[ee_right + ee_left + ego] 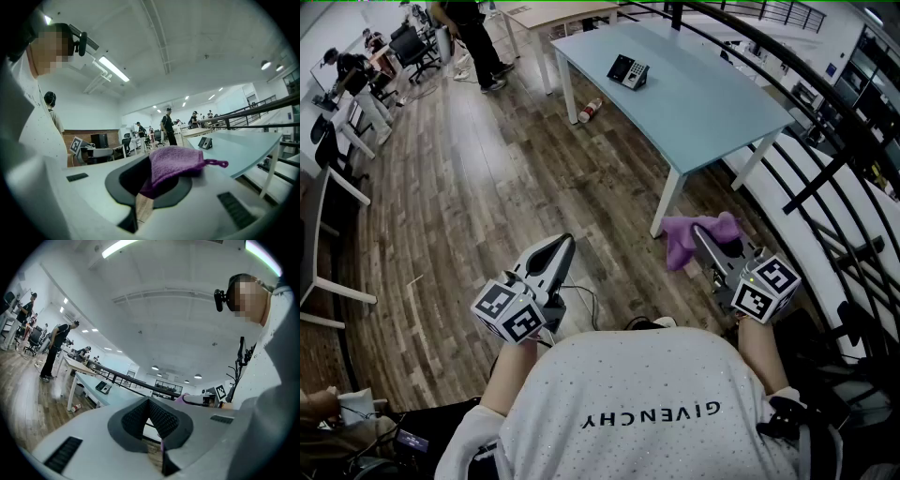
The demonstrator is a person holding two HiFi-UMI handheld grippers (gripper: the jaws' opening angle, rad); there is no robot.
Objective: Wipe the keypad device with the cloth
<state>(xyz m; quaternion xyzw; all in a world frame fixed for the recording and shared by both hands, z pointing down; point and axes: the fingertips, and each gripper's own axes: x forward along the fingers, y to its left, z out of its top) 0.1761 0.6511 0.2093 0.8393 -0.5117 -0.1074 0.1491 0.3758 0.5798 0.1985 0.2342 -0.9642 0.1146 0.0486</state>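
Right gripper [149,177] pinches a purple cloth [176,164] (likely soft, light, grippable at any edge); left gripper [149,401] jaws pressed together, empty; keypad device [628,71] well apart.

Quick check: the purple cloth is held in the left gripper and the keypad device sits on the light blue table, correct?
Not quite: the purple cloth is in the right gripper, not the left. The right gripper view shows it pinched between that gripper's fingers, while the left gripper is shut on nothing. The keypad device does sit on the light blue table.
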